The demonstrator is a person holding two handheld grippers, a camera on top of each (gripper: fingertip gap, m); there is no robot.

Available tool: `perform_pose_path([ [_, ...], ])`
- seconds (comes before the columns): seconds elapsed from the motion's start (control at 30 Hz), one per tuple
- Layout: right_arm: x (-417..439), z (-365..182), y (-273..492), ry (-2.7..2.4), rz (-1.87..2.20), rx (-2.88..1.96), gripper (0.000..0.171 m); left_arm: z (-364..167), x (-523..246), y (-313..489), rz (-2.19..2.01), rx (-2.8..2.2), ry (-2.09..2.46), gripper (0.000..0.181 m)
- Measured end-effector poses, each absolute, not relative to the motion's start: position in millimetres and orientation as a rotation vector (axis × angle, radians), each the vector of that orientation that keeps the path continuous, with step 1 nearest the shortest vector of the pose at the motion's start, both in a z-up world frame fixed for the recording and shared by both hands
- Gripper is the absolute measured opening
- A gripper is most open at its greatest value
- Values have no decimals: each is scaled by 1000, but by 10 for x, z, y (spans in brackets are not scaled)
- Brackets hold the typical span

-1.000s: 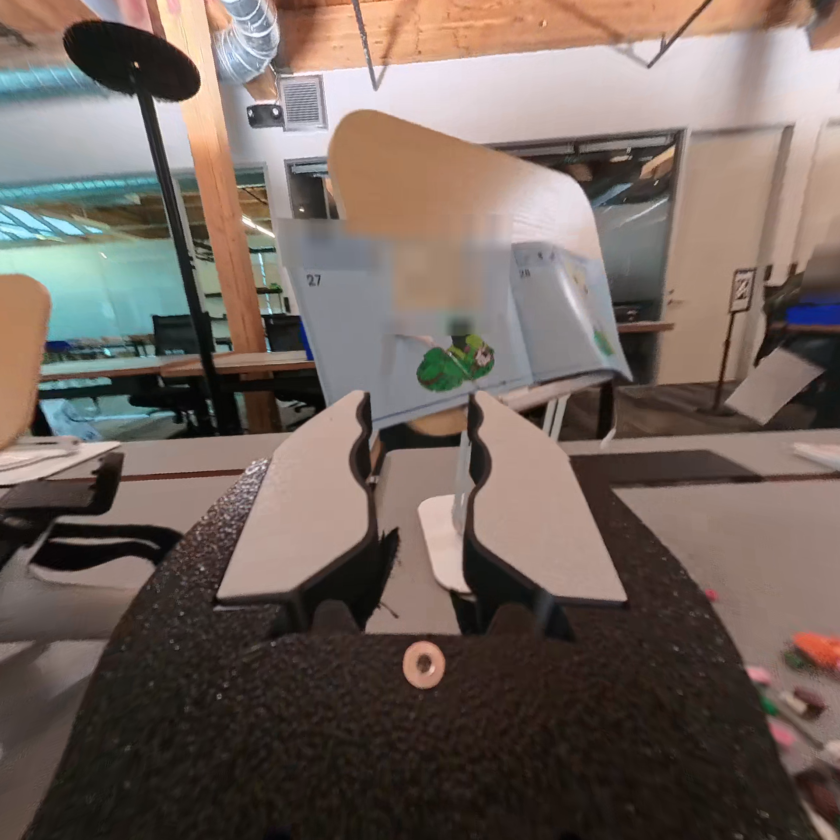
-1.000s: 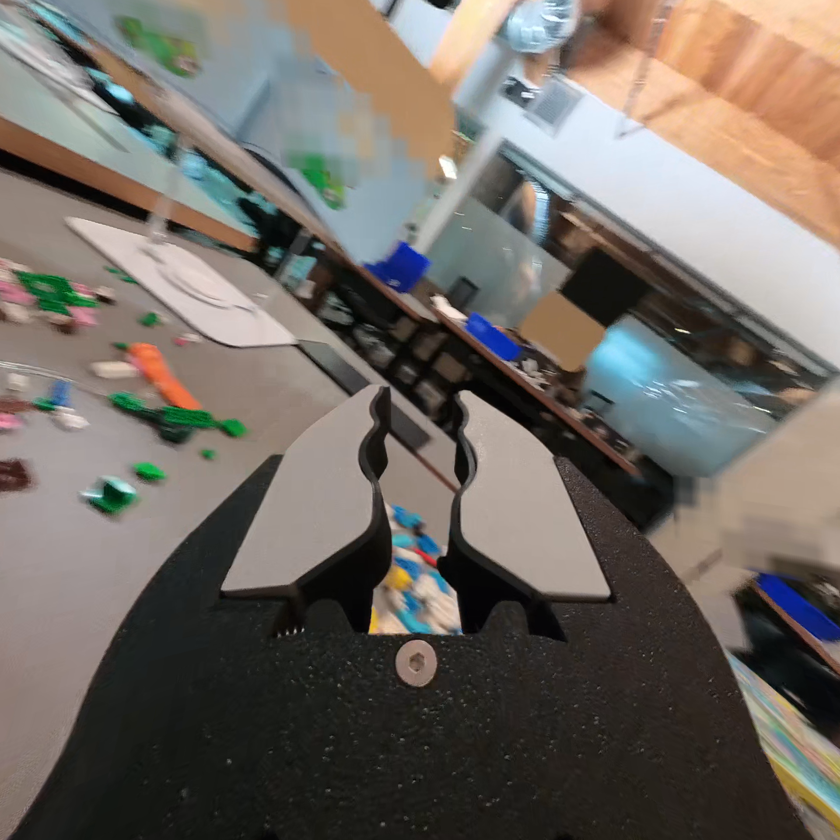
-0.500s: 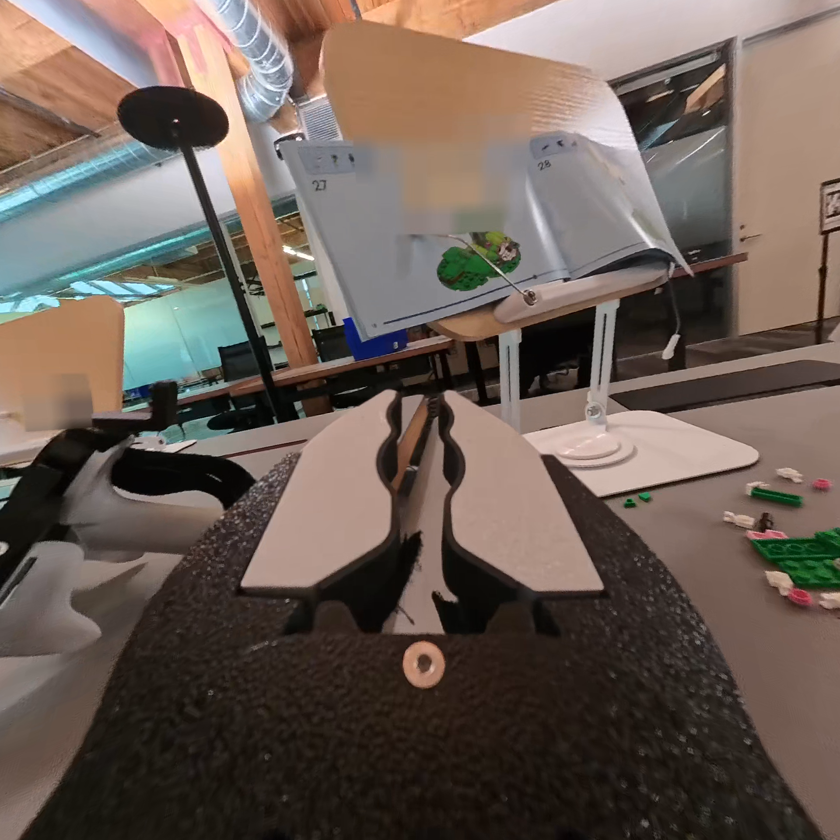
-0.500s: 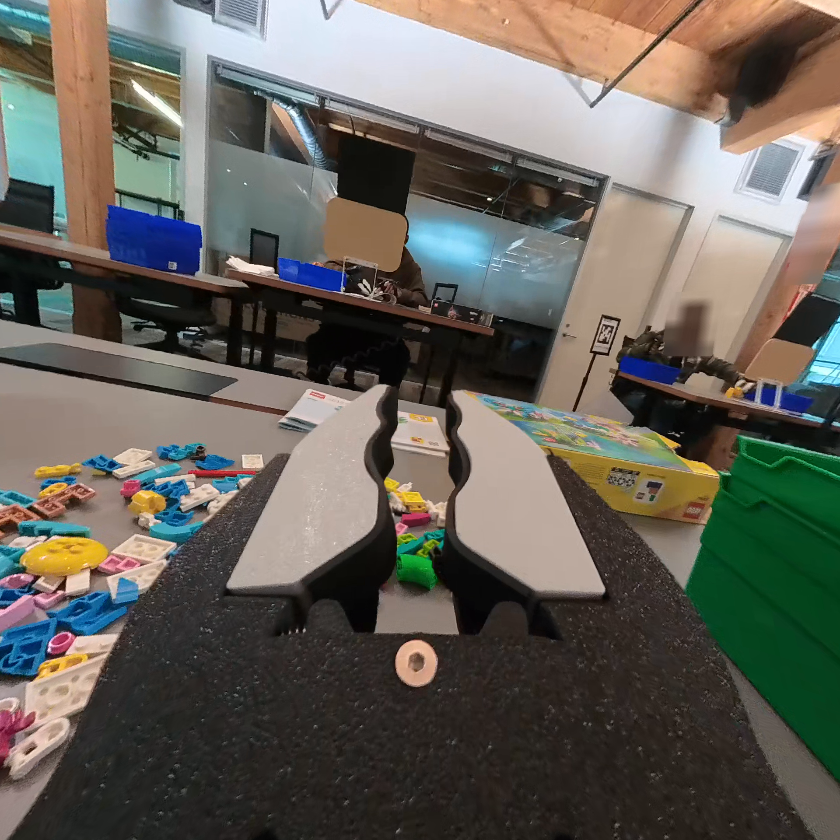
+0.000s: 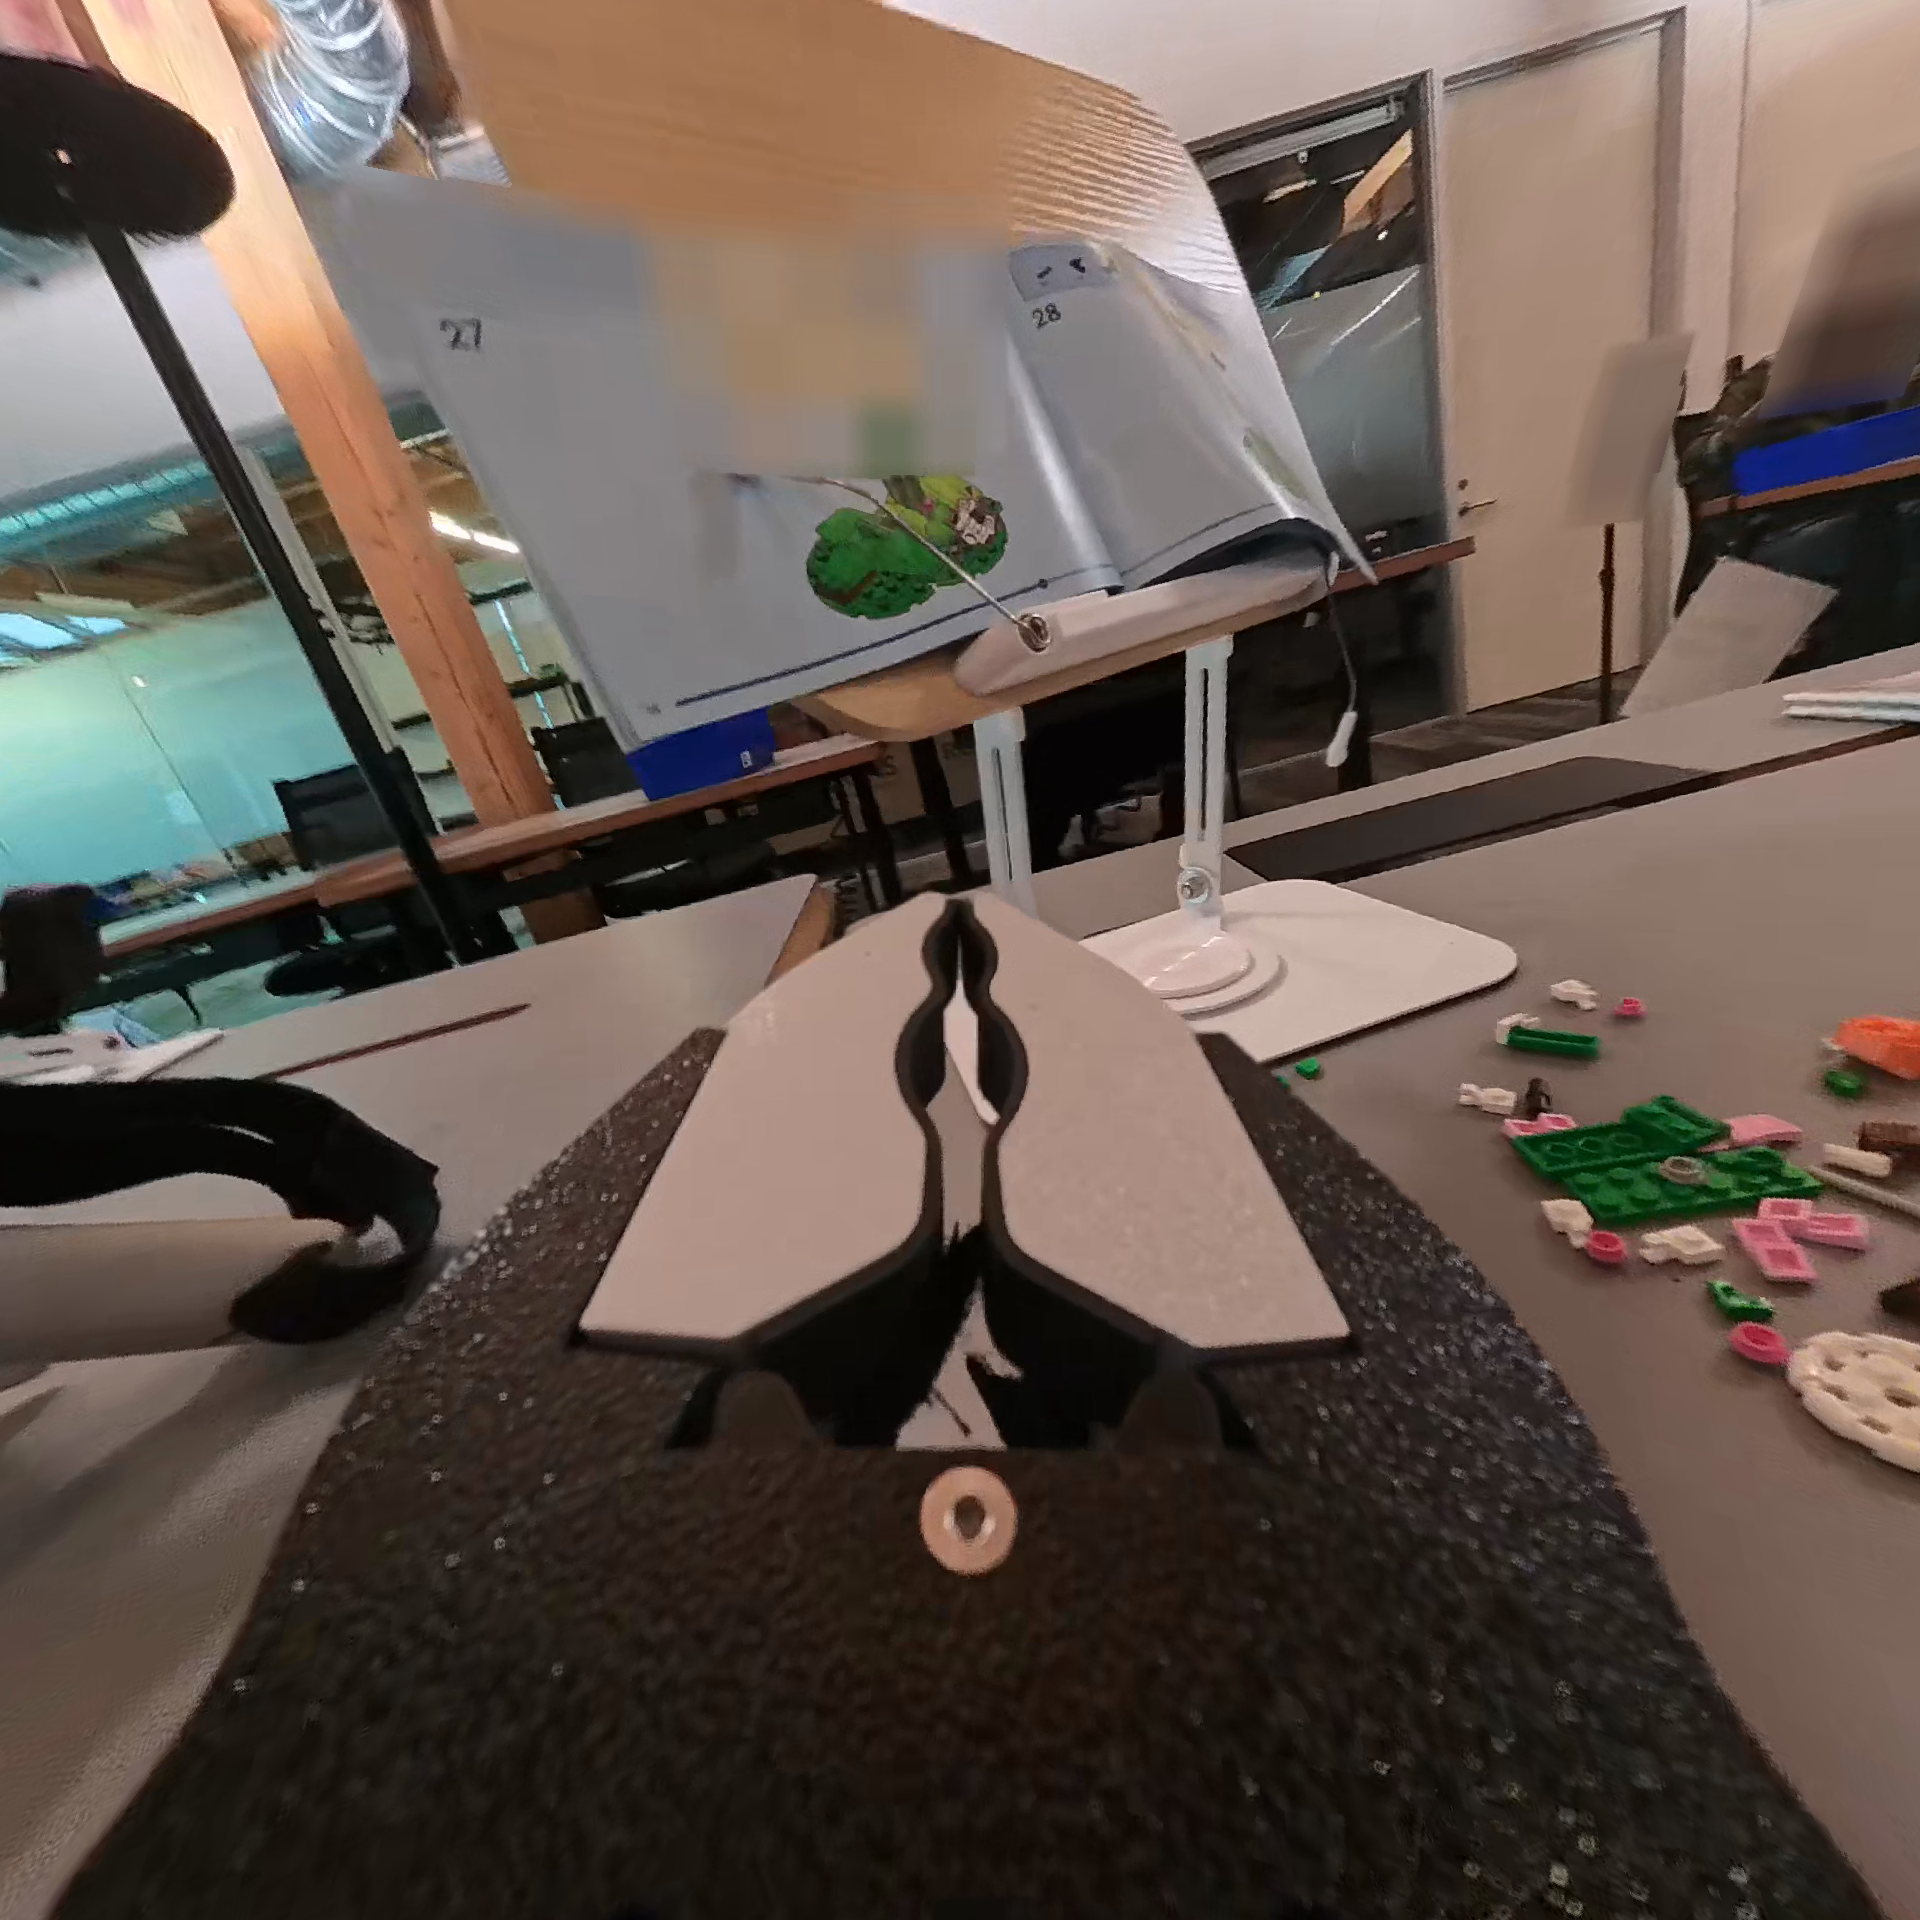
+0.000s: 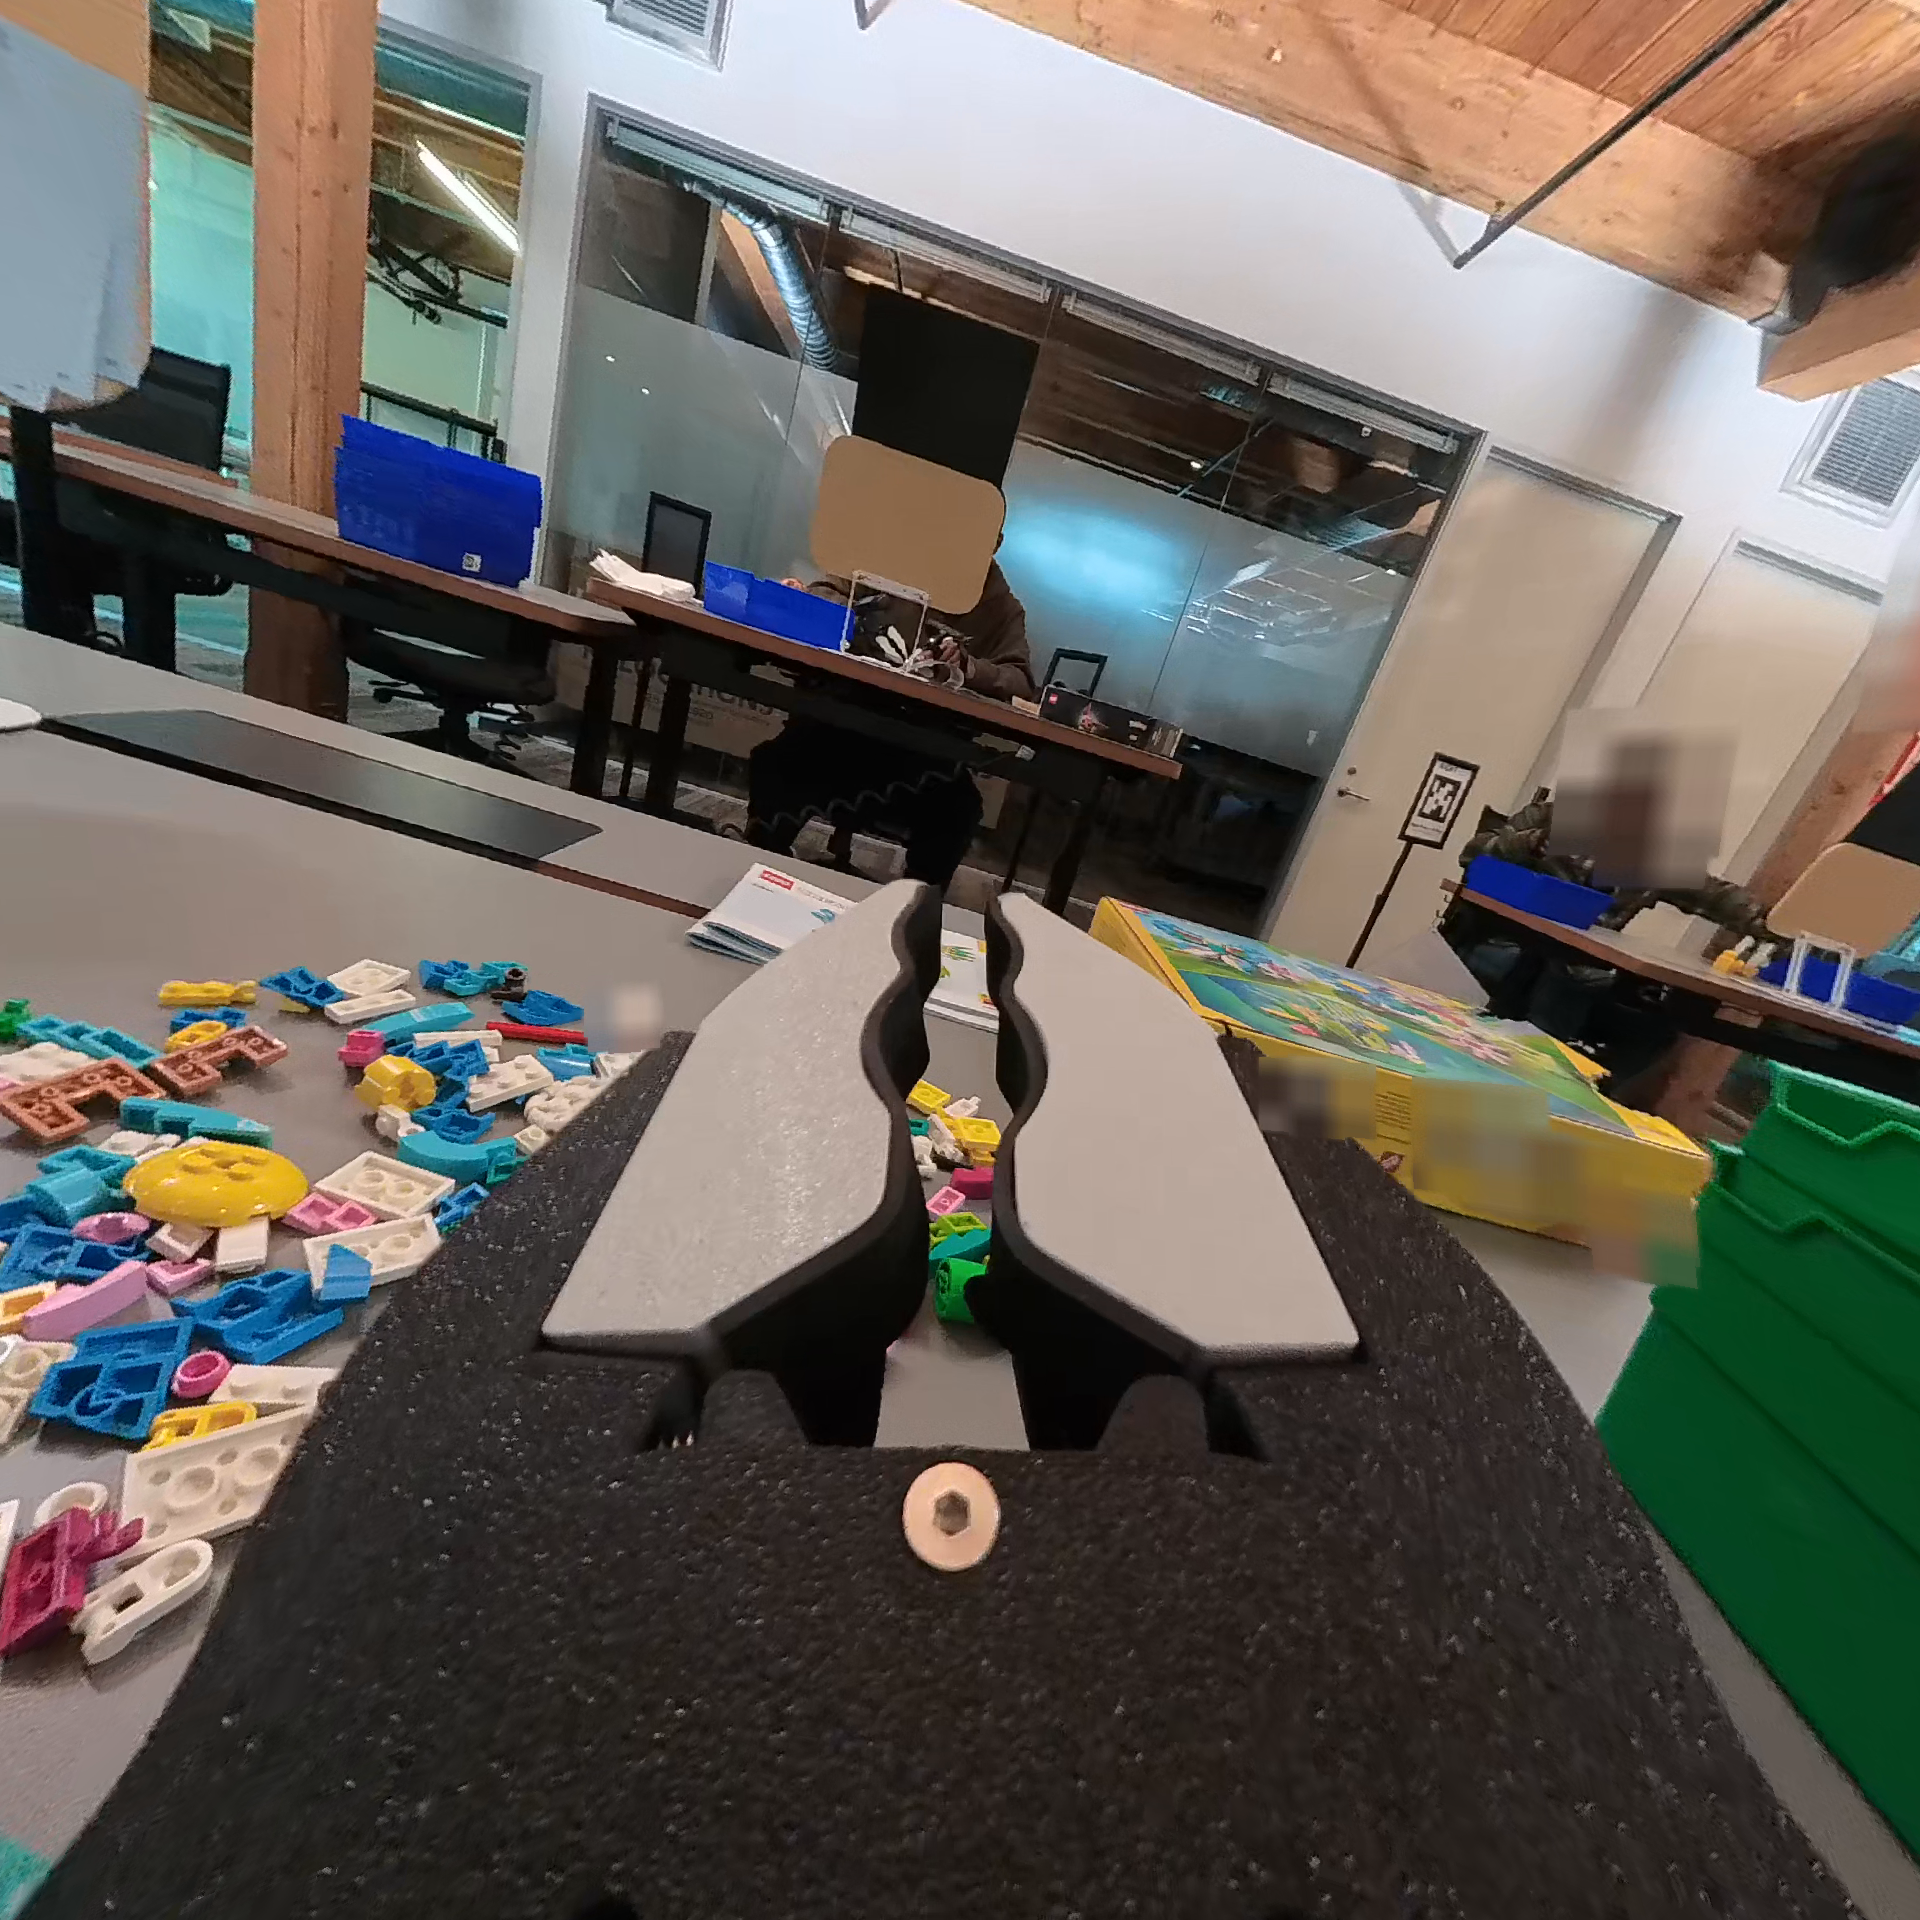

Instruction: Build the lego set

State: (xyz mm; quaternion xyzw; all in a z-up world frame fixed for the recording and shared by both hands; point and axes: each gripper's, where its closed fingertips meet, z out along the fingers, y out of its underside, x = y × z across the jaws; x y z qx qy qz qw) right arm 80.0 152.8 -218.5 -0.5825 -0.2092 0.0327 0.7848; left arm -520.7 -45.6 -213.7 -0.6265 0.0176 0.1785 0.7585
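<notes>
My left gripper (image 5: 961, 920) is shut and empty, low over the grey table, pointing at the white stand (image 5: 1299, 961) that holds the open instruction booklet (image 5: 831, 499). Joined green plates (image 5: 1652, 1164) lie to its right among small pink, white and green pieces, with a white round plate (image 5: 1860, 1397) nearer. My right gripper (image 6: 963, 914) is slightly open and empty, above a spread of loose blue, white, yellow and pink bricks (image 6: 260, 1174). A yellow dish piece (image 6: 213, 1184) lies among them. A green round piece (image 6: 956, 1278) shows between the fingers.
A yellow set box (image 6: 1382, 1070) lies to the right ahead of the right gripper, with stacked green bins (image 6: 1787, 1403) at the far right. A folded leaflet (image 6: 779, 914) lies beyond the bricks. A black strap and white object (image 5: 208, 1195) sit at the left gripper's left. People sit at far desks. Across from one pair of fingers to the other is roughly 65 cm. My right tips are about 50 cm from the white round plate (image 5: 1860, 1397), my left tips only 20 cm.
My left gripper has closed from open to shut and swung right, bringing the green plates into view. My right gripper swung right to face the loose bricks and box, and its gap narrowed a little.
</notes>
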Motion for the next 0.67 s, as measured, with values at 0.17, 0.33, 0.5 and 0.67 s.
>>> perform_pose_path([
  [0.17, 726, -2218, 1526, -502, 56, -1261, 7, -2120, -5355, -506, 283, -1339, -83, 0],
  [0.33, 733, -2233, 1558, -501, 40, -1271, 6, -2138, -5347, -499, 259, -1349, -87, 0],
  [0.5, 733, -2255, 1607, -512, 0, -1284, 6, -2186, -5260, -427, 179, -1380, -61, 0],
  [0.67, 659, -2280, 1635, -563, -25, -1281, 6, -2207, -5221, -393, 210, -1400, -21, 0],
])
